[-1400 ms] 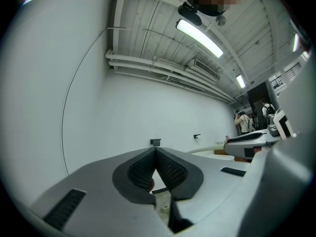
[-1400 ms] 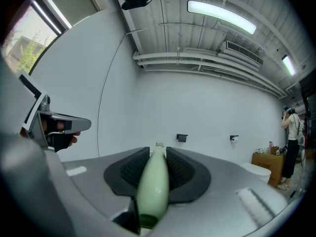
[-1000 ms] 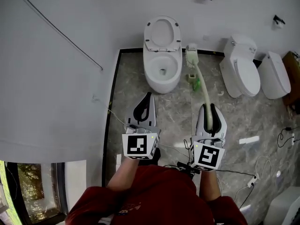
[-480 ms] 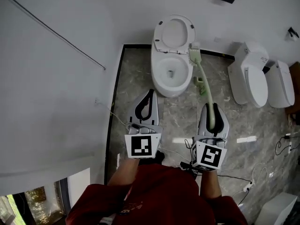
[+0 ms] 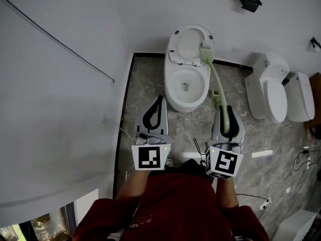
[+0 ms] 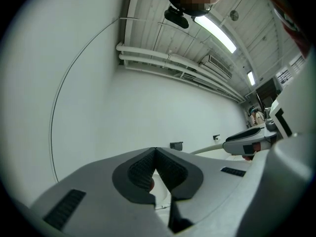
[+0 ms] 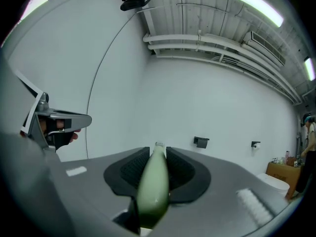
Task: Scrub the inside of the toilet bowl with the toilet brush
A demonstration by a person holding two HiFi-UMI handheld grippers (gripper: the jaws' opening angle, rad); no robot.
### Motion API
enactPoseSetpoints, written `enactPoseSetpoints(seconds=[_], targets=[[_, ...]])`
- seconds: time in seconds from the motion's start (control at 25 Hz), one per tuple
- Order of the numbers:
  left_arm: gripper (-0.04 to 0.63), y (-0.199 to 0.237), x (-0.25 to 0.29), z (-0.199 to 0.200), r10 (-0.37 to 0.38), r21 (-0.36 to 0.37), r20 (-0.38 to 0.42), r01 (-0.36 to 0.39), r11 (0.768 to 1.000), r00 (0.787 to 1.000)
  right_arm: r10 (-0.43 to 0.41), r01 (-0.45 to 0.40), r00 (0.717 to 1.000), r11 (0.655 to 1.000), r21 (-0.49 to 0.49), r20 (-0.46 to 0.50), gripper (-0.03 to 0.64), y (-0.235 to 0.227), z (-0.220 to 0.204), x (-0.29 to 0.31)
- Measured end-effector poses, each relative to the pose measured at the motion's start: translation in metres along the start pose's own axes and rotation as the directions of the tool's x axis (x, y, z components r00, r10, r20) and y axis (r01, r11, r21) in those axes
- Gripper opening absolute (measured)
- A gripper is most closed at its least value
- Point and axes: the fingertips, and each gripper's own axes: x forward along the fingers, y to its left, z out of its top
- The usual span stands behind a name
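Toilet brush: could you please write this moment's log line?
left gripper shut, empty | right gripper shut on toilet brush | bristles outside bowl

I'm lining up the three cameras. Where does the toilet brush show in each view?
Head view: toilet brush right of centre, running from the right hand-held gripper up to the toilet.
Left gripper view: its pale handle low, right of centre.
Right gripper view: bottom centre, clamped between the jaws.
Shared landmark: black wall bracket.
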Motion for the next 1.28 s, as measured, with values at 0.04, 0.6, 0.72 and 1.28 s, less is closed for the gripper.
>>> enactPoseSetpoints(seconds=[0.04,0.6,0.72,1.28], targets=[[0.006,0.002,0.003,-0.001,0.000,0.003,0.002,0.000,1.000,1.000,0.001,-0.001,1.000,1.000,-0.003,0.004,0.115,0.000,-0.001,0.004],[0.006,-0.019,0.141,-0.021,-0.023,0.018,-0.011,0.023,1.000,1.000,0.005,-0.005,1.000,0.999,0.036,-0.018,0.115,-0.063,-0.040,0.117],[0.006,-0.032,0.190,-0.025,-0.037,0.015,-0.030,0.037,0.999,0.999,0.022,-0.021,1.000,0.999,0.048,-0.016,0.115,-0.086,-0.038,0.155],[0.006,-0.068,0.339,-0.040,-0.007,0.015,-0.088,0.009,1.000,0.996,0.104,-0.097,0.993,0.988,0.119,-0.059,0.115,-0.170,-0.074,0.282]])
